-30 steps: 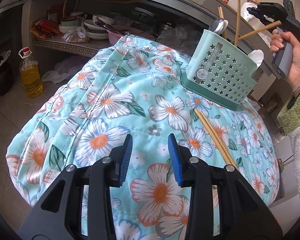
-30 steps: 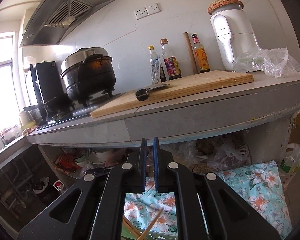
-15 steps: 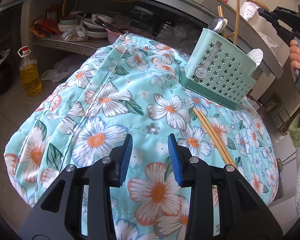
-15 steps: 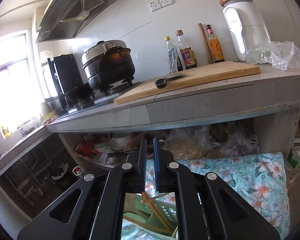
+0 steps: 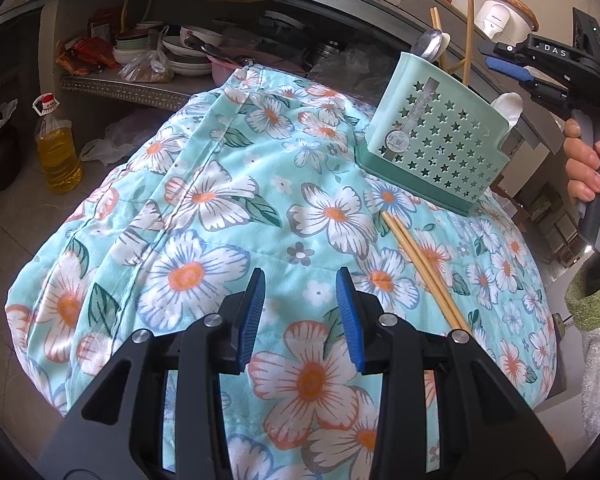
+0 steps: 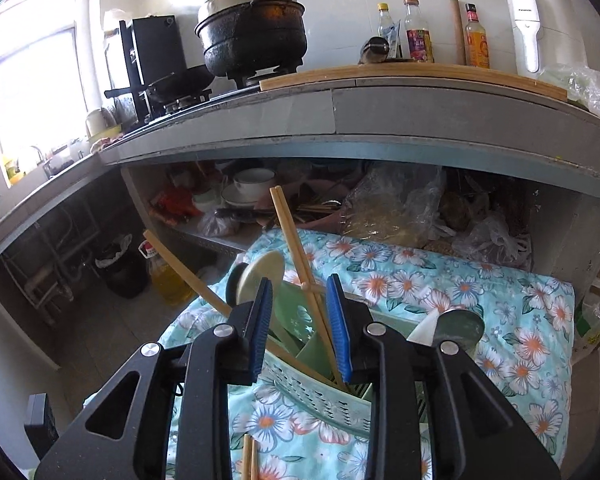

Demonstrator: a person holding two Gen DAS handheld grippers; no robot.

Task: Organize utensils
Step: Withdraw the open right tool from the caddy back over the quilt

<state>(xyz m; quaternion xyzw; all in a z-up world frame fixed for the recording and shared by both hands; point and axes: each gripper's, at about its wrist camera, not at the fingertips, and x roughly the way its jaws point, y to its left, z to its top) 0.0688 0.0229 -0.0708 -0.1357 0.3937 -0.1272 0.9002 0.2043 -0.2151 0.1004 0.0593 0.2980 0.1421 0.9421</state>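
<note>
With the right hand-held gripper (image 6: 299, 320) just opened and empty above the mint-green star-perforated plastic caddy (image 5: 434, 142), its sinking jaws could knock the leaning wooden chopsticks (image 6: 300, 264) and tip it on the soft floral quilt (image 5: 220, 208), while the left hand-held gripper (image 5: 300, 312) waits open and empty beside the loose chopstick pair (image 5: 424, 272).

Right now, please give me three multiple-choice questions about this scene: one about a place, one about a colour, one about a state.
1. Where do the loose chopsticks lie?
A. on the flowered cloth
B. on the floor
C. on the shelf

2. What colour is the utensil basket?
A. red
B. mint green
C. black

3. How is the left gripper?
A. shut on a spoon
B. shut on a chopstick
C. open and empty

Answers: 1 A, the pair rests on the cloth in front of the basket. 2 B, its star-holed wall is mint green. 3 C, only cloth shows between its fingers.
</note>
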